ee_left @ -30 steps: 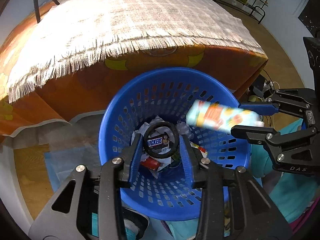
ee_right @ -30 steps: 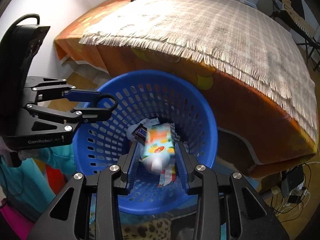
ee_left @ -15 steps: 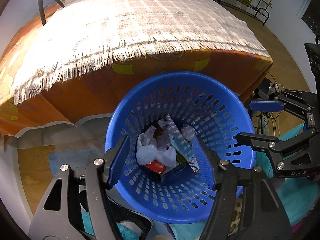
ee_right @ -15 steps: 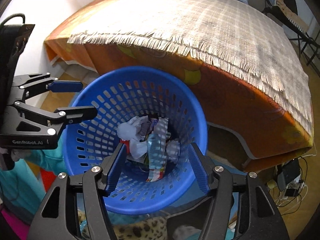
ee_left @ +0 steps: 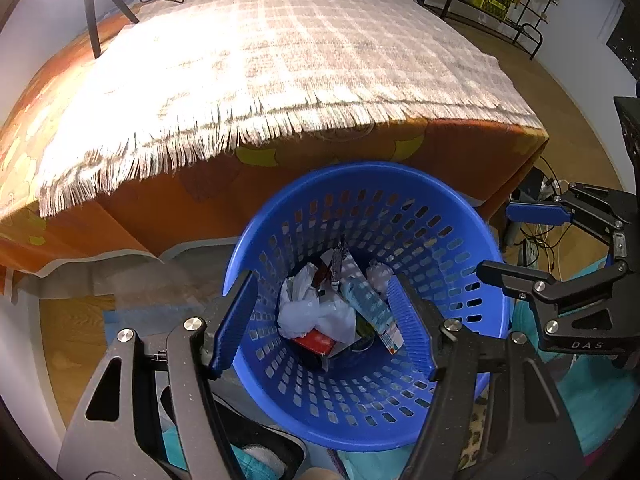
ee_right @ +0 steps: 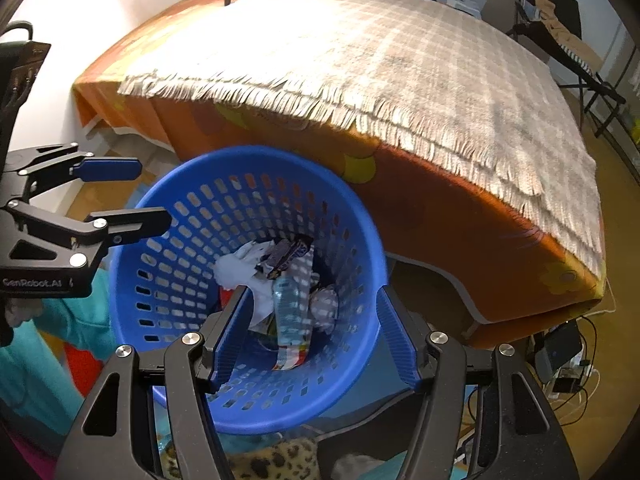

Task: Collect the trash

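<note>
We hold both grippers above the blue basket (ee_left: 460,216), which stands on the floor just beside the bed's (ee_left: 460,148) orange edge. Our left gripper (ee_left: 322,316) has its fingers spread wide and empty; our right gripper (ee_right: 310,328) is spread and empty too. The trash (ee_left: 320,312) lies at the basket's bottom. The fringed blanket (ee_right: 360,52) overhangs the bed's edge.

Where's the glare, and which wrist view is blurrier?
Left wrist view: a lamp blows out the top-left corner, washing the checked blanket; blue basket and trash stay crisp. Right wrist view: softer, with motion smear along the basket rim; blanket overexposed near centre. Both show strong fisheye bending.
</note>
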Motion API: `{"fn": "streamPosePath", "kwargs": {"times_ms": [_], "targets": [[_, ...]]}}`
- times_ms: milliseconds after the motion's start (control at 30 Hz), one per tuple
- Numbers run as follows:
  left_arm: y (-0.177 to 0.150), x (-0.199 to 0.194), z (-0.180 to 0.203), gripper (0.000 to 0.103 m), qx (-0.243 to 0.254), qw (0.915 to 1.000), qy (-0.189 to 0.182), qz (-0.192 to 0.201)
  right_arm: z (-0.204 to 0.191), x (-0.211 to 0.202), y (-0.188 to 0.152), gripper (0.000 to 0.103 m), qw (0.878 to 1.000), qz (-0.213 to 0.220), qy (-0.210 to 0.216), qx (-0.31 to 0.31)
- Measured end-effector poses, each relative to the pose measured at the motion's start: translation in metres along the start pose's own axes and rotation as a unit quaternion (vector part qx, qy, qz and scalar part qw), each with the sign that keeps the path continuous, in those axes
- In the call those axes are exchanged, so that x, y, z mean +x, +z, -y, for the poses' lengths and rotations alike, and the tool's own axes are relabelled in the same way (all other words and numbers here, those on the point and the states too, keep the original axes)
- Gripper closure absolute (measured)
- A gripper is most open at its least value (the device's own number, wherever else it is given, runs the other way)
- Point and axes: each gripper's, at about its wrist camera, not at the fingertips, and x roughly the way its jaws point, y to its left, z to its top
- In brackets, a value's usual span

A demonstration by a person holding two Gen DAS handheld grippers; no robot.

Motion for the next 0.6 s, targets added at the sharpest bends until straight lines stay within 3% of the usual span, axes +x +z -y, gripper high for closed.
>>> {"fn": "streamPosePath", "kwargs": {"times_ms": [333, 433, 600], "targets": [[0.018, -0.020, 0.002, 0.033, -0.001, 0.9994, 0.004, 0.033, 0.012, -0.019, 0.018, 0.040, 0.999, 0.024, -0.022, 0.004], [0.024, -0.026, 0.001, 0.025, -0.006, 0.9990, 0.003, 0.044, 0.019, -0.026, 0.025, 0.040, 0.999, 0.032, -0.027, 0.009], [0.036, -0.040, 0.002, 0.024, -0.005, 0.9975, 0.005, 0.070, 0.028, -0.040, 0.035, 0.040, 0.998, 0.052, -0.036, 0.013]]}}
